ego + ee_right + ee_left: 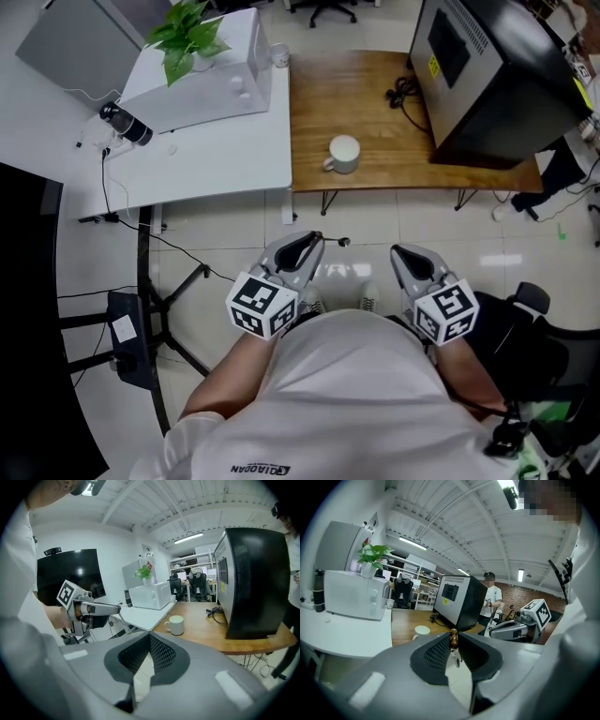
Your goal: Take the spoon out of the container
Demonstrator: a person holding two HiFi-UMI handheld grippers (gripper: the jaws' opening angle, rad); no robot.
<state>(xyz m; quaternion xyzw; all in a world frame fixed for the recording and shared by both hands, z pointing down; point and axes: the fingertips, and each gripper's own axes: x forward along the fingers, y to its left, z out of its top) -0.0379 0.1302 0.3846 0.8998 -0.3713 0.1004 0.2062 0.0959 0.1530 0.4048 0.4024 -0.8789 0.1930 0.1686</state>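
A white mug (343, 153) stands on the wooden table (375, 94), well ahead of both grippers; it also shows in the left gripper view as the mug (422, 630) and in the right gripper view as the mug (176, 624). My left gripper (314, 240) is held close to my body over the floor, shut on a small spoon (336, 241). The spoon's beaded brown handle (453, 639) sticks up between the pads and its bowl hangs below. My right gripper (401, 251) is beside it, shut with nothing between its jaws.
A large black machine (487, 66) and a cable (403, 92) sit on the wooden table. To the left, a white table (216, 141) carries a microwave (202, 75), a plant and a dark bottle (127, 124). A person (492, 602) stands in the background.
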